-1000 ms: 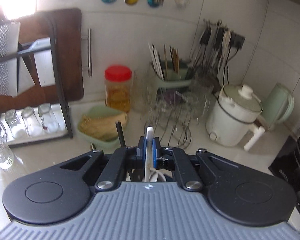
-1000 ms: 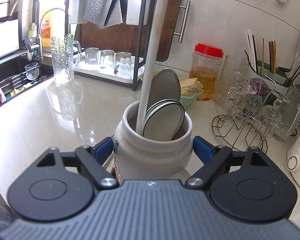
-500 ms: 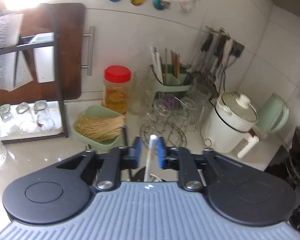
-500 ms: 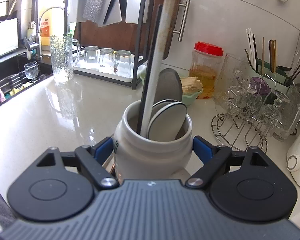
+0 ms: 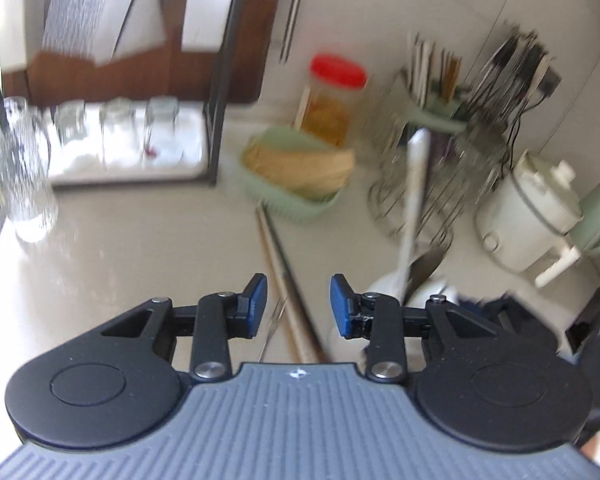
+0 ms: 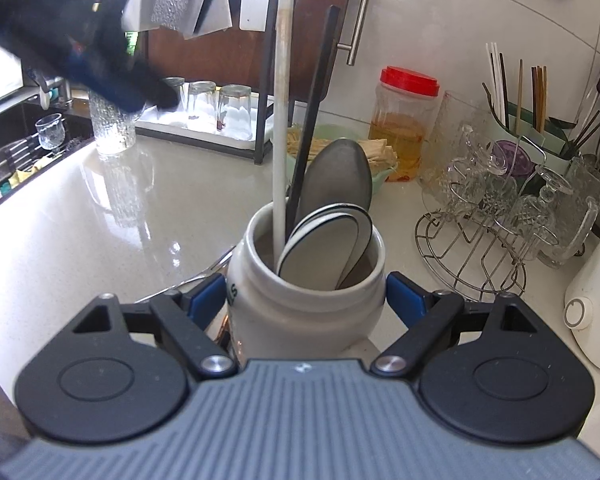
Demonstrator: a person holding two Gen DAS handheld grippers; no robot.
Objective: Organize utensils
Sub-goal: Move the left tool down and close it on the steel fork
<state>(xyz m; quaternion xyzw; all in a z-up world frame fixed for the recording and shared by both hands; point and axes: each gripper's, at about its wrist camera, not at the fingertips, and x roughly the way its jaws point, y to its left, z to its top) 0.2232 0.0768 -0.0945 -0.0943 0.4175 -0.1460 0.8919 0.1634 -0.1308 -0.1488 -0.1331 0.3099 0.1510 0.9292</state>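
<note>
Since the earlier frame our left gripper [image 5: 298,300] has let go of the long white-handled ladle [image 6: 281,120] and dropped away from it; its jaws have just been opening and stand apart with nothing pressed between them. Below that gap a pair of brown wooden chopsticks [image 5: 284,276] lies flat on the pale stone counter [image 5: 140,248], running away from us, with a thin metal utensil just to their left. We hold the right gripper [image 6: 306,296] still, its blue pads pressed on either side of the white ceramic jar [image 6: 300,308] directly ahead. Inside the jar stand the ladle, a black-handled utensil [image 6: 314,120], a grey metal spoon bowl [image 6: 338,176] and white black-rimmed spoons [image 6: 324,244].
</note>
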